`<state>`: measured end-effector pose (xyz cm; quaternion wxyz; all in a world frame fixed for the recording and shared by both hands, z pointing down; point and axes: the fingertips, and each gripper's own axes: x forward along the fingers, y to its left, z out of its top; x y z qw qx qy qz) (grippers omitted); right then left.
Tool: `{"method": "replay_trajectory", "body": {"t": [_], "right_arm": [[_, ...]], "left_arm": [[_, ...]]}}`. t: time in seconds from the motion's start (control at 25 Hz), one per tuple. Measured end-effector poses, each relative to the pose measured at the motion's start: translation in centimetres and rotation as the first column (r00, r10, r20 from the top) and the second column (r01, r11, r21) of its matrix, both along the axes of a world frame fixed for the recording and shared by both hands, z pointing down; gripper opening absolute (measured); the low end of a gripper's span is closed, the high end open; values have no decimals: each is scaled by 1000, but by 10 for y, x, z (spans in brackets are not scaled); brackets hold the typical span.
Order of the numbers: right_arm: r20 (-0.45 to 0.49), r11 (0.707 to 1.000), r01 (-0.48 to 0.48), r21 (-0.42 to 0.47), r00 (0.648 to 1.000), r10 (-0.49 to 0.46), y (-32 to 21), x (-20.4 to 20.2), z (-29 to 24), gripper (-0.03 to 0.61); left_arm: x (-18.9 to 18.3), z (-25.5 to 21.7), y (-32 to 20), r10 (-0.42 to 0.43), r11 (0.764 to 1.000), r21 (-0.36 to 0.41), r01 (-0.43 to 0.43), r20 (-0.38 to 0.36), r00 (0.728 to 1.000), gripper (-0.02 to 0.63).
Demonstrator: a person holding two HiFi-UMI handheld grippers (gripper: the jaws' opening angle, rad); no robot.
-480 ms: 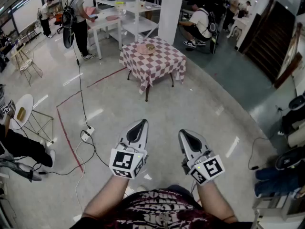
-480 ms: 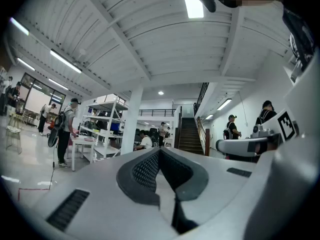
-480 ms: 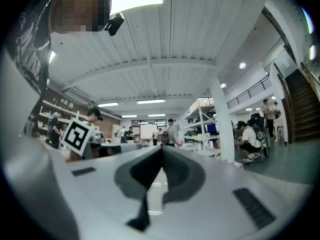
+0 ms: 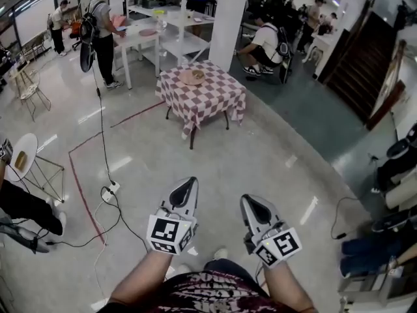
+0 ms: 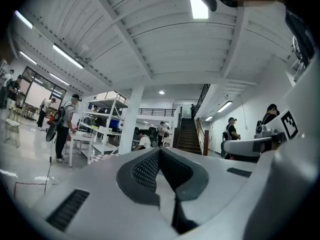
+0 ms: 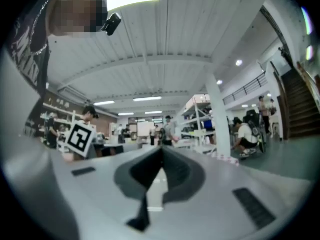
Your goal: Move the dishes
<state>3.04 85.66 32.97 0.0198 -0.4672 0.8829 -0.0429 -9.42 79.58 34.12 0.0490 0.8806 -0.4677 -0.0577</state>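
Far ahead in the head view stands a small table under a red-and-white checked cloth point(image 4: 202, 100), and on it lie dishes point(image 4: 193, 77), a flat plate with something small on top. My left gripper point(image 4: 190, 182) and right gripper point(image 4: 247, 201) are held level side by side over the bare floor, well short of that table. Both are shut with nothing between the jaws. In the left gripper view the left gripper point(image 5: 160, 151) shows its jaws pressed together, and the right gripper point(image 6: 161, 151) looks the same in its own view.
A power strip and black cables point(image 4: 107, 191) lie on the floor at the left, inside a red tape line point(image 4: 78, 181). A round white side table point(image 4: 23, 155) stands at far left. White tables and shelving point(image 4: 163, 25), a white pillar point(image 4: 228, 12) and several people stand beyond.
The checked table and the floor markings have slid slightly up and left in the head view. Both grippers stay shut and side by side.
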Motion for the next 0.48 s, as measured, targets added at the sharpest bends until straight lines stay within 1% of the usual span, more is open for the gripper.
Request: {"method": "replay_trajectory", "body": {"t": [0.16, 0.28, 0.36, 0.48], "right_arm": [[33, 1000, 8, -10, 999, -7, -8, 13, 0, 32], [47, 1000, -2, -9, 999, 2, -18, 27, -1, 34], [48, 1000, -21, 0, 999, 21, -27, 42, -3, 34], [41, 998, -65, 0, 997, 65, -46, 72, -3, 34]], "left_arm": [[21, -7, -3, 14, 1000, 1, -14, 5, 1000, 25], [35, -6, -12, 9, 1000, -9, -9, 8, 1000, 25], [45, -7, -21, -4, 1000, -10, 4, 7, 1000, 25], [61, -13, -35, -33, 999, 7, 33, 10, 999, 25]]}}
